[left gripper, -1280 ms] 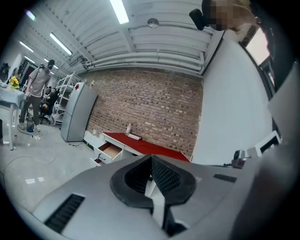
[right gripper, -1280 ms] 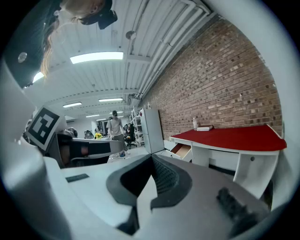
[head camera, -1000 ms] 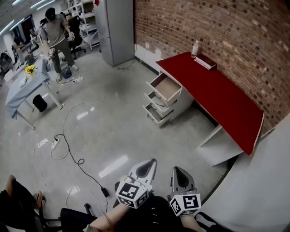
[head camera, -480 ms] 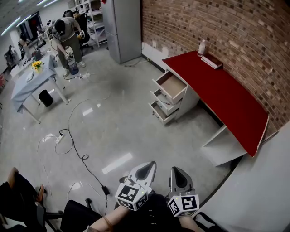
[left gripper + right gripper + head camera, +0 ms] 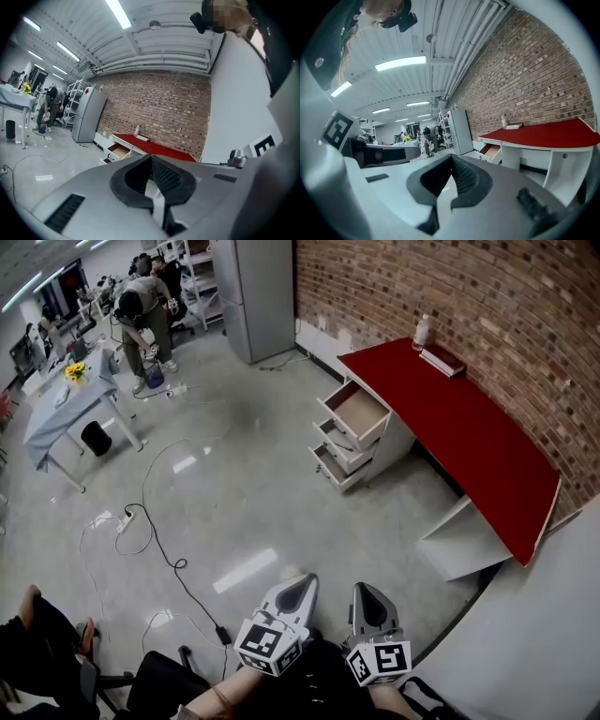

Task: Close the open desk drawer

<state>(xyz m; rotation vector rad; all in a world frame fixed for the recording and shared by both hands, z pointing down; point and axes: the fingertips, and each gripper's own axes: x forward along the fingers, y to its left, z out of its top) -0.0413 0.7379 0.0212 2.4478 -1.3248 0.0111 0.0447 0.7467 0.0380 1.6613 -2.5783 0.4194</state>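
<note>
Change: over the last second the desk (image 5: 450, 423) has shifted slightly right in the head view. Both grippers keep the same low spot at the bottom edge, so the person is probably only turning or walking.
Meaning for task: still the approach. Nothing has touched the drawer and closing has not started.
Drawer: the top drawer (image 5: 360, 412) is pulled well out of the desk's left-end cabinet and looks empty inside. The two lower drawers (image 5: 334, 454) under it also stick out a bit.
Left gripper: the left gripper (image 5: 302, 585) is well apart from the desk, its jaws are together and it holds nothing.
Right gripper: the right gripper (image 5: 368, 594) is just beside the left one, also pressed closed and empty.
Materials: the desk has a flat, smooth red top, a white body and white boxy drawer fronts, and the top drawer has a brownish, wood-like inside. The gripper pads are black and ribbed, and the gripper shells are grey plastic.
On desk: a small bottle (image 5: 422, 331) and a flat book (image 5: 442, 359) sit at its far end.
Behind desk: a rough brick wall (image 5: 469, 292).
In front of desk: a glossy grey floor (image 5: 253, 493) with a loose black cable (image 5: 159, 540) on it.
Next need: judged, the person must get close and then push flat on the drawer front.
</note>
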